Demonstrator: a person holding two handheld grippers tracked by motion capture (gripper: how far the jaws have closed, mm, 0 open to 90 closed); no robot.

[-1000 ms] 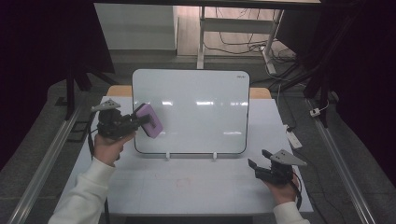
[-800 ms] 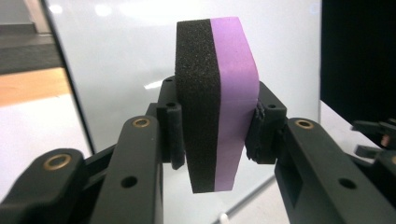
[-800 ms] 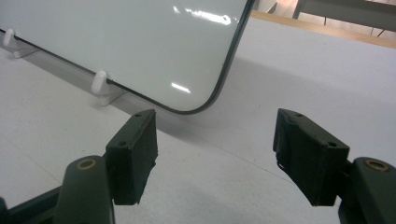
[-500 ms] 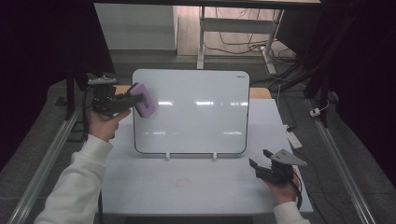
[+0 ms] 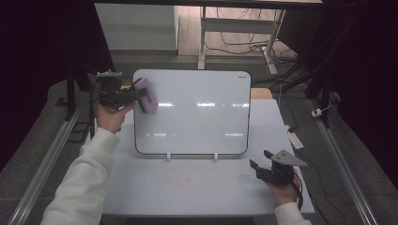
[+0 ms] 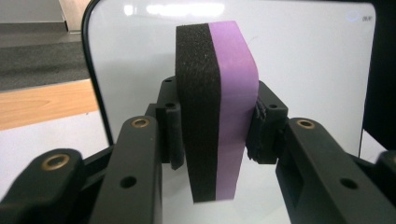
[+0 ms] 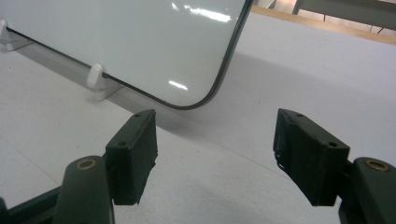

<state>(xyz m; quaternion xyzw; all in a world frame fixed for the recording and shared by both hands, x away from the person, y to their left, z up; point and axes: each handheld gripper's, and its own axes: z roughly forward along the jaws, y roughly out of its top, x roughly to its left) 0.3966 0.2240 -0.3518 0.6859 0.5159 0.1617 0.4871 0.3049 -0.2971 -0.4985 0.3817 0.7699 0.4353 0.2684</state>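
White tabletop (image 5: 197, 187) at centre frame: a purple-and-black eraser (image 5: 146, 95) is clamped by the left gripper (image 5: 123, 96) at the whiteboard's (image 5: 197, 112) upper-left corner, its logo unreadable; the right gripper (image 5: 270, 171) is held released, lower right.

Eraser (image 6: 217, 112) sitting clamped between jaws of left gripper (image 5: 123, 95), standing on edge: black felt half on one side, purple foam half on other, corners rounded. In high view it's hanging at about 9 o'clock of whiteboard (image 5: 197, 112), up near top-left corner, overlapping board's edge; can't tell if felt is actually touching surface. Whiteboard standing nearly upright on two small white feet, wiped clean, glossy, ceiling lights reflecting across it.
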